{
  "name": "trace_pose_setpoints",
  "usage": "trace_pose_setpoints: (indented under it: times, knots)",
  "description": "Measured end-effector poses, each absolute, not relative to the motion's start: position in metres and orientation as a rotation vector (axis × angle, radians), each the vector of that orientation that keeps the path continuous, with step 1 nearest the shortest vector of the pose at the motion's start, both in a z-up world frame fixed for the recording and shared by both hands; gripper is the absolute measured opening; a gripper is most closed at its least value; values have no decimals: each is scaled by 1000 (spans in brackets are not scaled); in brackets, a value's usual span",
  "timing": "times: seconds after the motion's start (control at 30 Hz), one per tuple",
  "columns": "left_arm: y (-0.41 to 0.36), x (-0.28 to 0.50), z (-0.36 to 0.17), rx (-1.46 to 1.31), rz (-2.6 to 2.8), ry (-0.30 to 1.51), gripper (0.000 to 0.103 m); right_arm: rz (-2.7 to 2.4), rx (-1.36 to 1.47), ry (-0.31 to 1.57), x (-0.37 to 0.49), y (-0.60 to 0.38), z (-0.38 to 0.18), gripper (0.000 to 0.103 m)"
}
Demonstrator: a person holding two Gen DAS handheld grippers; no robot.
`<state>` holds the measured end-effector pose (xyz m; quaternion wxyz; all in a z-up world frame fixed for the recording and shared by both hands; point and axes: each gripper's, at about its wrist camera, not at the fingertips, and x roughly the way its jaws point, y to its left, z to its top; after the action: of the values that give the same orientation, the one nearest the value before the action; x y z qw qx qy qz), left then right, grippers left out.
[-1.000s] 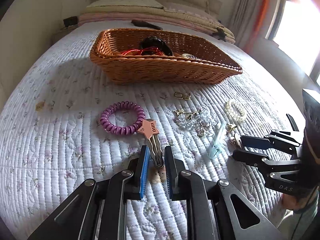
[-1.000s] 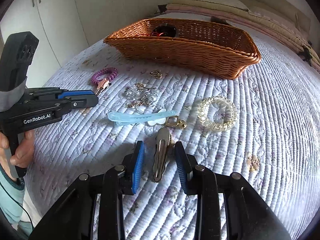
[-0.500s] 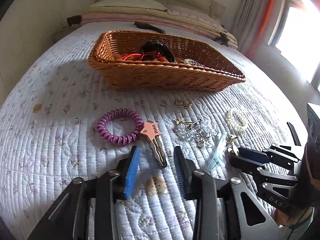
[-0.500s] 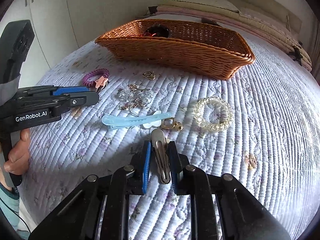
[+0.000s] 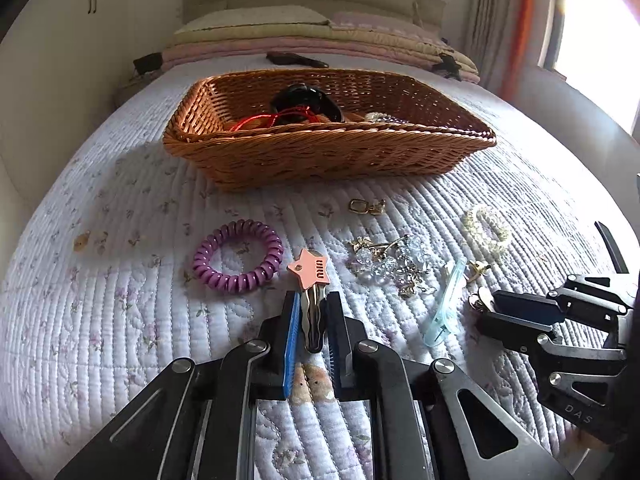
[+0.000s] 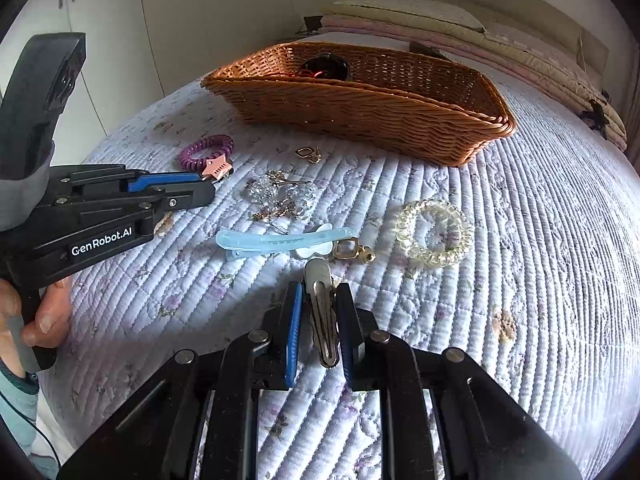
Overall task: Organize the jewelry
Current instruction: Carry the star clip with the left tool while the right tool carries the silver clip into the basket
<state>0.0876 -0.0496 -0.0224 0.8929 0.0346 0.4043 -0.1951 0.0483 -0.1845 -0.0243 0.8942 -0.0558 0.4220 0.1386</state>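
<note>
**Tongs closed on 2 hair clips, jewelry spread on the bed**

Left tongs [image 5: 313, 322], seen from their own wrist camera, are clamped on the metal shank of a star-topped clip [image 5: 311, 280]; the pink star projects beyond the fingertips toward the basket [image 5: 328, 152], while the shank lies between the 2 blue-padded fingers [image 5: 291, 336]. Right tongs [image 6: 318, 320] grip a plain metal clip [image 6: 322, 312] in the same manner: its rounded end sticks out ahead of the fingertips and its body runs back between the pads, pointing toward the camera. Both clips sit low, at or just above the quilted bedspread [image 6: 540, 240]; whether they touch it cannot be told.

Just ahead of the right tongs lies a pale blue clip [image 6: 280, 240], crosswise, with a small gold earring [image 6: 352, 250] touching its right end. A clear coil hair tie [image 6: 434, 232] rests to the right, apart from both. A tangle of crystal and gold pieces [image 5: 390, 268] lies between the 2 tongs, nearer the basket. A purple coil hair tie [image 5: 238, 256] lies just left of the pink star, close beside it. A second gold earring [image 5: 366, 206] sits near the basket's front wall.

The woven basket stands beyond all loose items and holds a black object with red cord [image 5: 296, 110].
</note>
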Motion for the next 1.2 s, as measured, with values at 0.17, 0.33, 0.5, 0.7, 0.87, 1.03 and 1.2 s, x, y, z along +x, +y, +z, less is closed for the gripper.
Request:
trace_pose_setpoints:
  times: [0.17, 0.33, 0.5, 0.7, 0.87, 1.03, 1.2]
  knots:
    - [-44, 66, -4, 44, -463, 743, 13, 380, -57, 846, 38, -188, -14, 19]
    - [-36, 53, 24, -6, -511, 676, 13, 439, 15, 771, 28, -196, 11, 19]
    - [-30, 61, 64, -19, -536, 618, 13, 401, 67, 636, 37, -212, 58, 19]
    - [-40, 124, 87, -75, -588, 638, 13, 304, 118, 560, 97, -230, 102, 19]
    - [-57, 180, 64, -144, -617, 690, 13, 221, 157, 627, 164, -236, 91, 19]
    - [-80, 208, 39, -144, -621, 741, 13, 164, 162, 718, 207, -243, 60, 19]
    - [-87, 216, 24, -107, -602, 767, 13, 134, 162, 798, 230, -246, 32, 19]
